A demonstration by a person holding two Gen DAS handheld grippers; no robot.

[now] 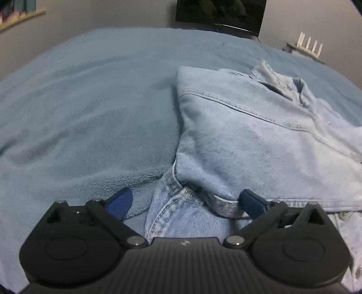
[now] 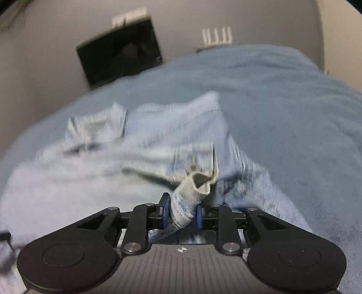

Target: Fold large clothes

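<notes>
Your left gripper (image 1: 185, 203) hung low over the near hem of a pale denim jacket (image 1: 260, 135), its blue-padded tongs spread wide apart with nothing between them; the right-hand pad (image 1: 251, 202) lay against the stitched hem band, the left-hand one over bare blanket. Your right gripper (image 2: 182, 213) had its tongs clamped on a rolled sleeve cuff (image 2: 192, 187) of the same jacket, the twill bunched into a tube whose open end pointed toward 12 o'clock. The jacket lay partly folded on a blue fleece blanket (image 1: 90, 113), occupying the 1 to 3 o'clock part of the left wrist view, its collar (image 1: 280, 83) standing up at 1 o'clock and a double-stitched seam curving across the back panel. The denim looked faded and soft, heavy at the seams; the blanket was nubby and lightly rippled. Beyond the bed, at 12 o'clock, a dark screen (image 1: 220, 15) stood against a plain grey wall, and a white router with upright antennas (image 1: 308, 45) sat on a small shelf at 1 o'clock. The right wrist view was blurred
</notes>
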